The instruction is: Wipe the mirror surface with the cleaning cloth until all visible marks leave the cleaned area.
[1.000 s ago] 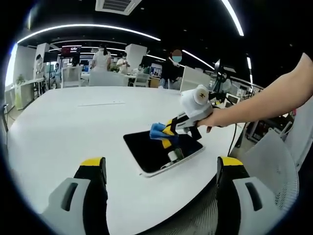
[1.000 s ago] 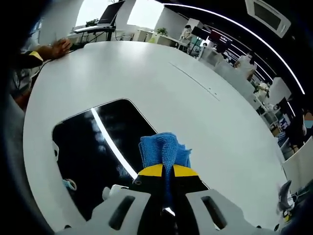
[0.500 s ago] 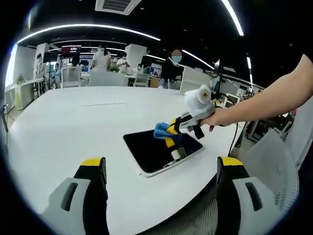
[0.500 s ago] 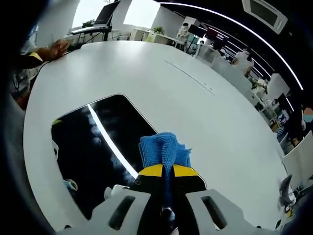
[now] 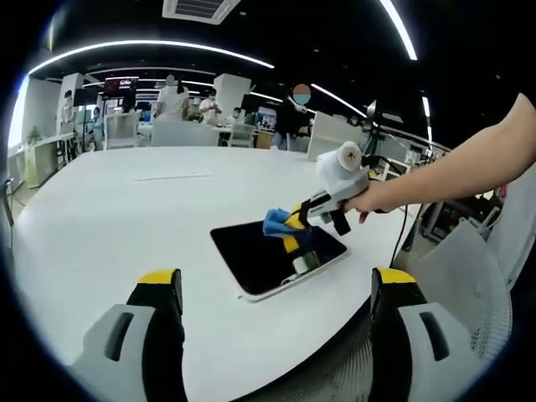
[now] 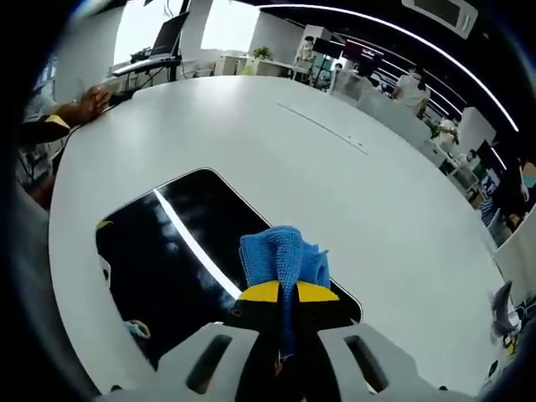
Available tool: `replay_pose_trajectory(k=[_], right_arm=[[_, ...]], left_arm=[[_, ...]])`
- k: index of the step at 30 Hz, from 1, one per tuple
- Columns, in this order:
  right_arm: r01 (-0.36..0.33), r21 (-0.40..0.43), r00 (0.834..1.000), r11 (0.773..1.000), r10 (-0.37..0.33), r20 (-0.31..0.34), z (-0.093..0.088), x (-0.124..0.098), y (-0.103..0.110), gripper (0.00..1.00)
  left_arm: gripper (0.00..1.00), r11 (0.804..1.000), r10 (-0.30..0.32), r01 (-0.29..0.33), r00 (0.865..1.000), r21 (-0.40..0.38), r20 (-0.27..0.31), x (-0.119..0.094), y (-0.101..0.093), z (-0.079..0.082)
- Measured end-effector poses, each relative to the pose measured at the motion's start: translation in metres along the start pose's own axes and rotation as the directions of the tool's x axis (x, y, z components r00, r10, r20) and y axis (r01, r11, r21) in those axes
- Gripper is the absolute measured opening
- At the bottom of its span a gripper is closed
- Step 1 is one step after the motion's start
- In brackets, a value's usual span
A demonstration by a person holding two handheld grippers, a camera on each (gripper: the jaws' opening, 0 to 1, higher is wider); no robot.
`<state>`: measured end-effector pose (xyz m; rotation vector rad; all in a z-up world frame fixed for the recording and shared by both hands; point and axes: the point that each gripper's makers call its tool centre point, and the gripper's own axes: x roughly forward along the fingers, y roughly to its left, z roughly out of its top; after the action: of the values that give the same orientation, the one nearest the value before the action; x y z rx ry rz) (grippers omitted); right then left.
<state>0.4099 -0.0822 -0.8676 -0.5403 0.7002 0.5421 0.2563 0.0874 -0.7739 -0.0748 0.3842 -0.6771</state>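
An outstretched arm holds the right gripper (image 6: 285, 295), pinching a blue cloth (image 6: 280, 258), above the mirror (image 5: 276, 255); left gripper (image 5: 276, 289) spread, well back from the mirror.

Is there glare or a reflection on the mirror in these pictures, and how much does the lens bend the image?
Right gripper view: the mirror looks almost black, with one bright streak, seemingly a reflected ceiling light, running toward the blue cloth; the white table bulges strongly. Left gripper view: the mirror is dark without a streak, the table edge curves, and the ceiling lights arc.
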Motion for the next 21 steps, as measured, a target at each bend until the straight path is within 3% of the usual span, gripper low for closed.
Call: replay_pose_trajectory(k=[21], right_arm=[[-0.011,0.003,1.000,1.000,0.011,0.013,-0.006,-0.014,0.023,0.00]], left_arm=[[0.93,1.000,-0.003,0.003,1.000,0.004,-0.009,0.000,0.001,-0.002]])
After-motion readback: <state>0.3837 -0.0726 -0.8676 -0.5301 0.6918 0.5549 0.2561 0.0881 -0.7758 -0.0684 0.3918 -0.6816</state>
